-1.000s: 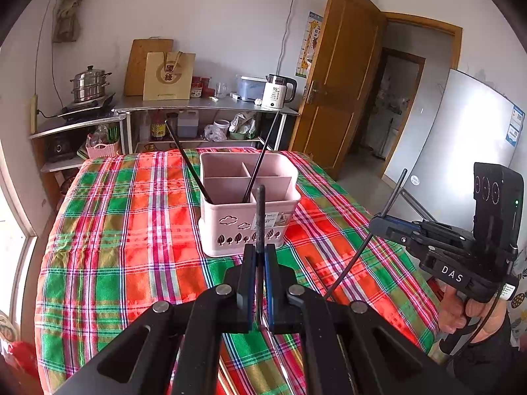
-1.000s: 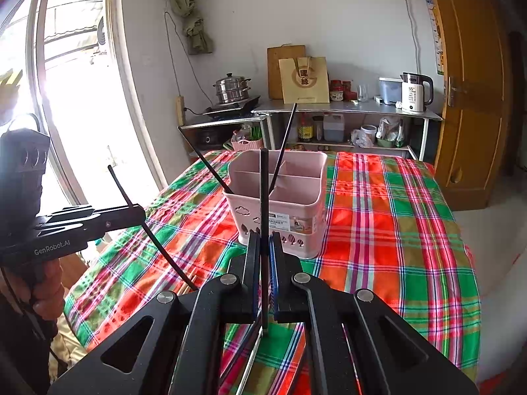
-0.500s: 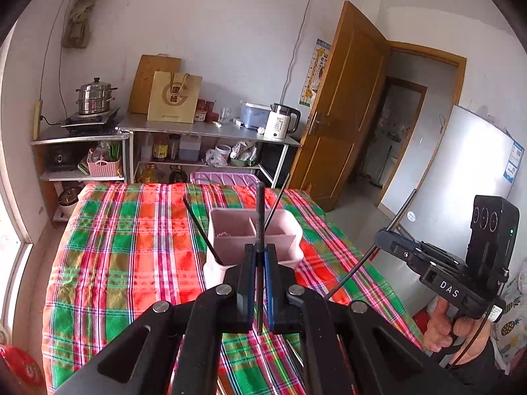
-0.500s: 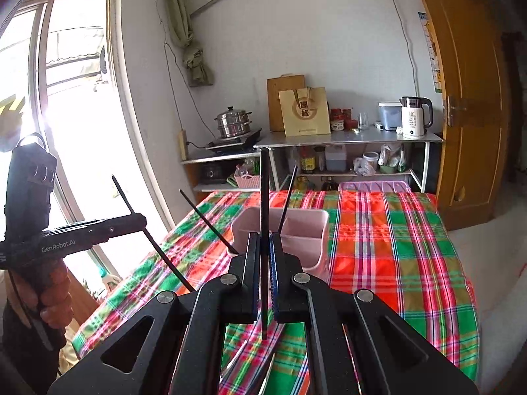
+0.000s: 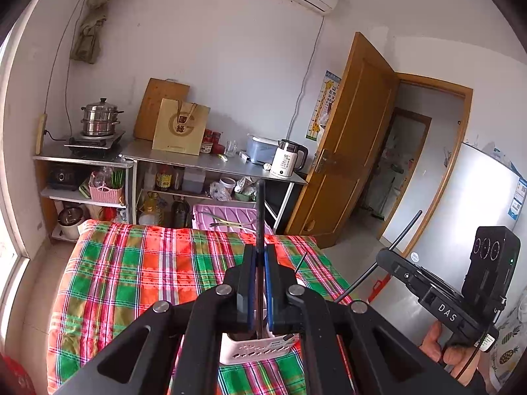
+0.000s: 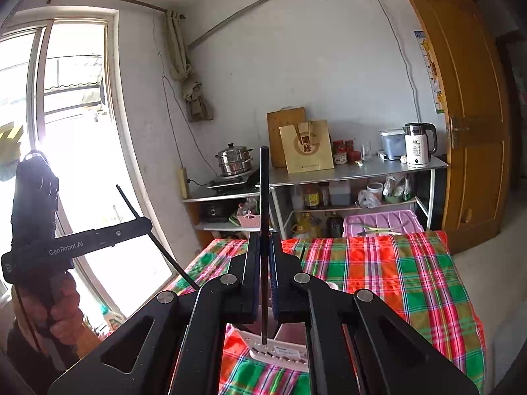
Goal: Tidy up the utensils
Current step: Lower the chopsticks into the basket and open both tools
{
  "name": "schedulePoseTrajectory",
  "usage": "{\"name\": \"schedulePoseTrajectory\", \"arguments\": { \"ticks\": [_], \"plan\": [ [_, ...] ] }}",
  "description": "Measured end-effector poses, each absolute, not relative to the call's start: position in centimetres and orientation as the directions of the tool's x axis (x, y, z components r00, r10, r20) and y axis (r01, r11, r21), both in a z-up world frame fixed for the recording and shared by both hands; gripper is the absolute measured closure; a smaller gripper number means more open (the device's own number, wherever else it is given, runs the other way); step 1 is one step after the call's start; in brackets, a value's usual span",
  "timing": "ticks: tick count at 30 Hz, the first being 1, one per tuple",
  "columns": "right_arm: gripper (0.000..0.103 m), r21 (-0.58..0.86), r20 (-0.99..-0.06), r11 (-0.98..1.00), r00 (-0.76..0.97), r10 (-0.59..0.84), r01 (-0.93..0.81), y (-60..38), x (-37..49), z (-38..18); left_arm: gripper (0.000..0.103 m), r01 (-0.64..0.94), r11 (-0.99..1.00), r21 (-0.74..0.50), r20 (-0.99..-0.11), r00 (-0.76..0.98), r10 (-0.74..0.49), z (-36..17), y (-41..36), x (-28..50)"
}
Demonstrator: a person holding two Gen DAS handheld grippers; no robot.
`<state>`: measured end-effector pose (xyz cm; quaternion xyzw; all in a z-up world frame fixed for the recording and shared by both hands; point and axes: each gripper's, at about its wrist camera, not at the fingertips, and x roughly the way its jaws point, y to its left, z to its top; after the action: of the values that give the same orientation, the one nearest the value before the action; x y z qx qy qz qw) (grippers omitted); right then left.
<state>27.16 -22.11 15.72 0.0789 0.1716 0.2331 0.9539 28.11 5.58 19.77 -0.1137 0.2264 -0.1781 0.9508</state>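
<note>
My left gripper (image 5: 259, 256) is shut on a black chopstick (image 5: 261, 207) that stands upright between the pads. My right gripper (image 6: 264, 247) is shut on another black chopstick (image 6: 263, 184), also upright. Both are held high over the pink utensil holder (image 5: 257, 350), which shows below the fingers; it also shows in the right wrist view (image 6: 283, 349). The tip of a chopstick standing in the holder (image 5: 301, 261) pokes up beside my left fingers. Each view shows the other gripper with its chopstick: the right one (image 5: 388, 256) and the left one (image 6: 145, 223).
The holder stands on a plaid tablecloth (image 5: 131, 273). Behind the table are a metal shelf (image 5: 210, 161) with a steamer pot (image 5: 98, 118), a kettle (image 5: 288, 161) and a paper bag. A pink tray (image 5: 227, 214) lies past the far edge. An open door (image 5: 349, 144) is right.
Both grippers have risen and tilted up with their chopsticks; the holder has dropped from the middle of each view to below the fingers.
</note>
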Motion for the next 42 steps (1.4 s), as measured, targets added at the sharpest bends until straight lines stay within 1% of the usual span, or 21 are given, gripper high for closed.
{"name": "schedulePoseTrajectory", "arguments": {
  "ticks": [7,18,26,28,30,32,33,42],
  "plan": [
    [0.098,0.245,-0.302,0.88,0.83,0.469,-0.408,-21.2,29.5,14.3,0.099,0.275,0.913,-0.302,-0.422,0.819,-0.387,17.4,5.5,31.1],
    [0.098,0.234,-0.418,0.887,0.782,0.462,-0.399,-19.7,31.7,9.6,0.098,0.267,0.917,-0.294,-0.505,0.771,-0.387,12.8,4.7,33.4],
    [0.098,0.229,-0.471,0.886,0.751,0.463,-0.403,-19.4,31.7,8.3,0.098,0.233,0.927,-0.292,-0.527,0.77,-0.36,11.7,4.9,33.7],
    [0.095,0.221,-0.474,0.89,0.754,0.455,-0.398,-19.5,31.7,8.4,0.096,0.224,0.93,-0.292,-0.525,0.775,-0.352,11.9,5.2,33.4],
    [0.09,0.221,-0.467,0.89,0.758,0.455,-0.398,-19.8,31.4,8.6,0.093,0.218,0.931,-0.292,-0.518,0.782,-0.346,12.2,5.4,33.0],
    [0.089,0.222,-0.457,0.889,0.763,0.458,-0.4,-20.2,30.9,9.0,0.084,0.215,0.932,-0.29,-0.508,0.791,-0.341,12.6,5.7,32.4],
    [0.089,0.221,-0.452,0.89,0.766,0.456,-0.4,-20.4,30.6,9.2,0.083,0.212,0.933,-0.29,-0.503,0.796,-0.337,12.9,5.7,32.1],
    [0.089,0.227,-0.395,0.885,0.792,0.465,-0.406,-22.4,27.0,10.8,0.082,0.212,0.936,-0.282,-0.448,0.833,-0.324,14.9,6.5,27.9]
  ]
}}
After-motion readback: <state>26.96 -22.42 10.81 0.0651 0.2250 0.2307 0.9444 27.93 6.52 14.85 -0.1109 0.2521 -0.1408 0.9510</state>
